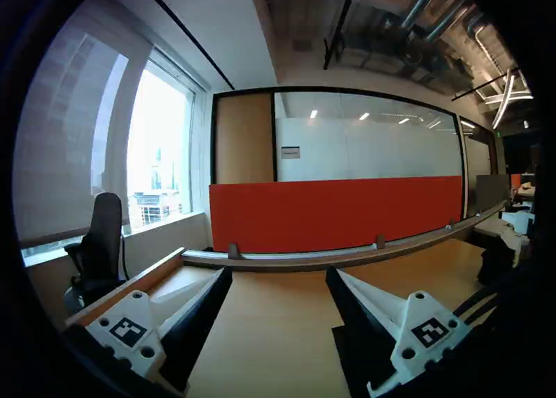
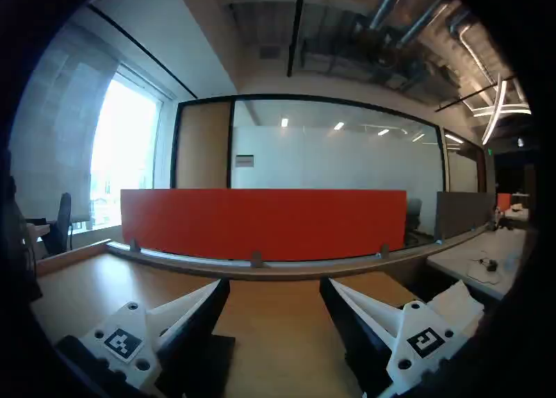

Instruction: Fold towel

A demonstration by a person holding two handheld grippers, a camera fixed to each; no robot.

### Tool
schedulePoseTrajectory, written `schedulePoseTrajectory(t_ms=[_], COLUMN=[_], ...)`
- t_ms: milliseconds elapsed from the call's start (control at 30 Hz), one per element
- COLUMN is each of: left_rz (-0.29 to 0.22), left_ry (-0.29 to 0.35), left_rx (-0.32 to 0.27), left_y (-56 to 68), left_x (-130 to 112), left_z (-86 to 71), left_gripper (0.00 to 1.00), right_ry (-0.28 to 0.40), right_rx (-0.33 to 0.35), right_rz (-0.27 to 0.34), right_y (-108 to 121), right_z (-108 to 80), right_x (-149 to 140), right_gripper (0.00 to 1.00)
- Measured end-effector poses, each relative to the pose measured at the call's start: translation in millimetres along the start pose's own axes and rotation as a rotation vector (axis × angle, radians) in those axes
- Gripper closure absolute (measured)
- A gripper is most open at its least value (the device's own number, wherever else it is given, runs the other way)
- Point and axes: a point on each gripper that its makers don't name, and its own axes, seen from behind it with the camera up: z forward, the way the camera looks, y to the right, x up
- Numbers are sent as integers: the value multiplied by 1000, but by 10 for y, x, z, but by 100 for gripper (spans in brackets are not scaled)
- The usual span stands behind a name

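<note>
In the left gripper view my left gripper [image 1: 278, 287] stands open just above a bare wooden desk [image 1: 278, 342], with nothing between its white and black fingers [image 1: 187, 308]. In the right gripper view my right gripper [image 2: 274, 294] is open too, low over the same kind of wooden desk [image 2: 278, 349], its fingers [image 2: 368, 314] holding nothing. I see no towel in either view.
An orange divider panel [image 1: 333, 214] stands along the desk's far edge, seen also as the orange panel [image 2: 264, 221]. A black office chair [image 1: 101, 249] sits at the left by the window. Another desk [image 2: 486, 255] with small items lies to the right.
</note>
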Motion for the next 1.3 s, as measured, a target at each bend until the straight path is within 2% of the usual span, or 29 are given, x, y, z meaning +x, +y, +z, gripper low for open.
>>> schedulePoseTrajectory(t_ms=[100, 367, 567, 767, 1000, 1300], left_rz=[-1, 5, 25, 43, 53, 112], left_ry=[-1, -15, -54, -99, -153, -228], left_rx=[-1, 0, -41, -110, -218, -376], left_y=[-11, -55, 16, 148, 334, 588], left_x=[146, 333, 343, 314, 245, 79], left_z=[0, 27, 37, 23, -21, -146], left_gripper=[0, 0, 0, 0, 0, 0], right_ry=[1, -14, -36, -52, -108, -223], right_rx=[-1, 0, 21, 48, 161, 331], right_rz=[2, -1, -19, -48, -99, -140], right_y=[-17, -26, -92, -177, -395, -668], right_z=[-1, 20, 25, 3, -39, -116], right_x=[141, 325, 360, 417, 355, 175], right_gripper=[0, 0, 0, 0, 0, 0])
